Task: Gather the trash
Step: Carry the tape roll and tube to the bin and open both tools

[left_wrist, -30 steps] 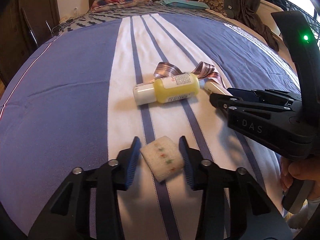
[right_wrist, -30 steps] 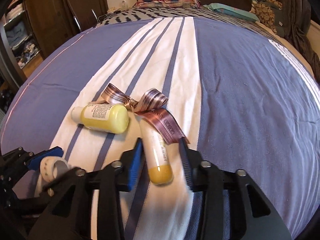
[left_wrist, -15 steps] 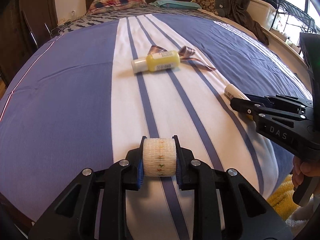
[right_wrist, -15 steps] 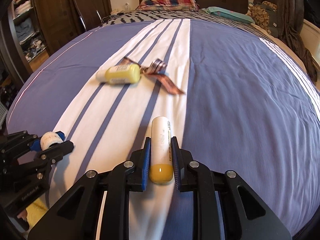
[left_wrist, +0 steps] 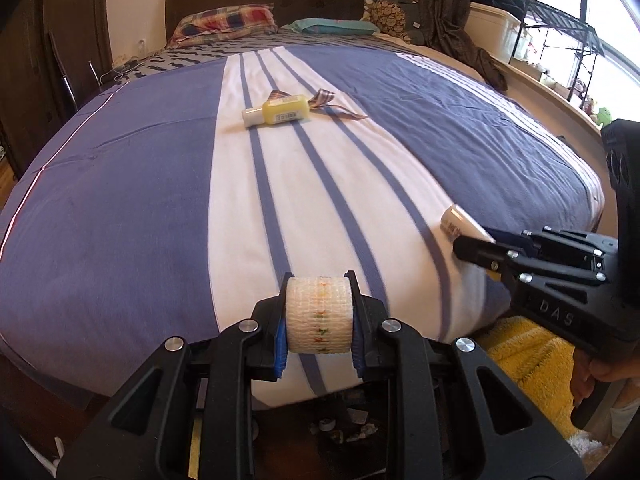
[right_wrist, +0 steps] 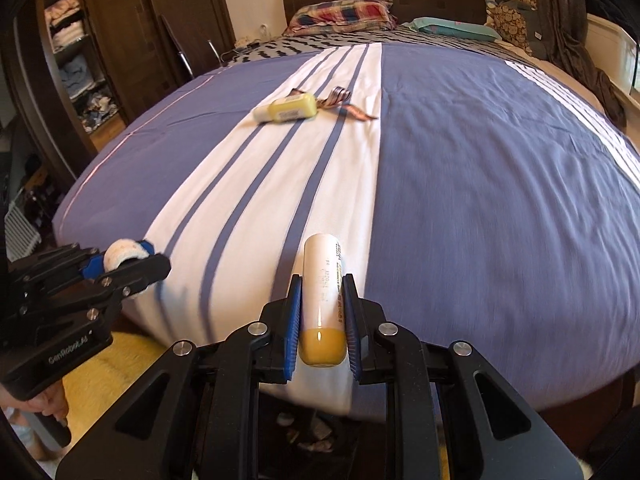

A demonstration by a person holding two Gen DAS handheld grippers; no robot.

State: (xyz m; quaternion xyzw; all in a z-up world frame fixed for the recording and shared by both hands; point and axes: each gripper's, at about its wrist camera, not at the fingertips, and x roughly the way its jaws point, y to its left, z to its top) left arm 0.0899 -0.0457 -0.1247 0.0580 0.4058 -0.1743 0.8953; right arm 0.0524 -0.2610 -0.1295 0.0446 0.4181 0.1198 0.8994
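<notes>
My left gripper (left_wrist: pixel 319 314) is shut on a white bandage roll (left_wrist: pixel 319 314) with small coloured marks, held over the foot edge of the bed. My right gripper (right_wrist: pixel 320 308) is shut on a white tube with an orange-yellow cap (right_wrist: pixel 321 300), also at the foot edge. Each gripper shows in the other's view: the right gripper (left_wrist: pixel 480 246) at the right, the left gripper (right_wrist: pixel 132 258) at the lower left. A yellow bottle with a white cap (left_wrist: pixel 278 111) and a striped ribbon (left_wrist: pixel 326 100) lie far off on the white stripe of the blue bedspread (left_wrist: pixel 120 184).
Small scraps (left_wrist: pixel 344 426) lie on the dark floor below the bed's foot edge. A yellow rug (left_wrist: pixel 524 356) lies at the lower right. Pillows (left_wrist: pixel 226 20) and a dark headboard stand at the far end. A wardrobe with shelves (right_wrist: pixel 80 60) stands left of the bed.
Both grippers closed on their objects, the roll and the tube, lifted them and drew back from the middle of the bed to its foot edge. The yellow bottle and ribbon stayed put.
</notes>
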